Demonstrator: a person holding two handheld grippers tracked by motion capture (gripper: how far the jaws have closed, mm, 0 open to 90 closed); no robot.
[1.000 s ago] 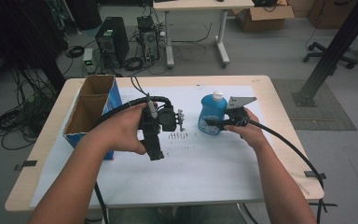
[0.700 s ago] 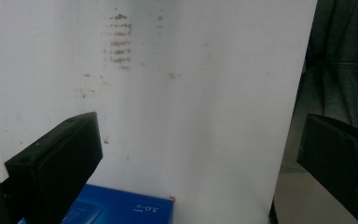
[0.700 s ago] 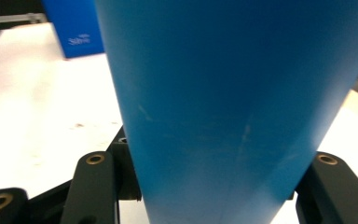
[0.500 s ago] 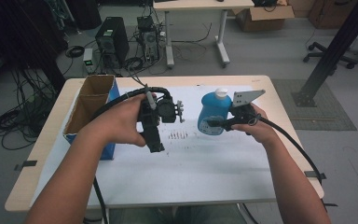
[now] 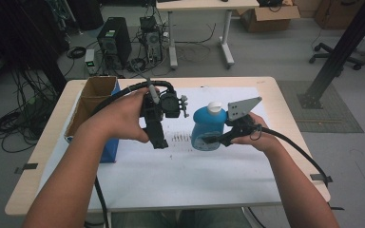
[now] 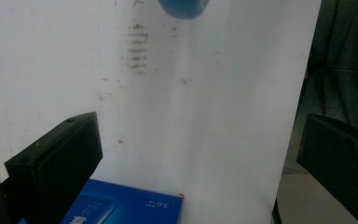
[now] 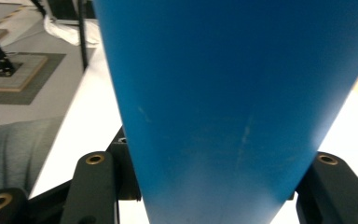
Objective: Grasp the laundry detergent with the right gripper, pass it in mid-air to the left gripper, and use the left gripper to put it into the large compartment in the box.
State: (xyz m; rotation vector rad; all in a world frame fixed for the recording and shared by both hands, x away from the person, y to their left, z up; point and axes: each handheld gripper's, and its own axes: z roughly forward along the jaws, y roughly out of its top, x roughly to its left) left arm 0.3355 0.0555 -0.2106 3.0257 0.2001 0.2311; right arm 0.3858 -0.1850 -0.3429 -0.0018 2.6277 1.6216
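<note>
My right gripper stays clamped on the blue plastic bottle with a white cap and has lifted it off the white paper; my left gripper hangs wide, empty, beside it.

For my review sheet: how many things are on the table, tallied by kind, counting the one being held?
Blue bottle, white cap, held in the right gripper: 1
Open cardboard box with blue side: 1
Total: 2

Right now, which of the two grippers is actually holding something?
The right gripper: its jaws are clamped on the blue bottle. The left gripper has open jaws with nothing between them.
</note>
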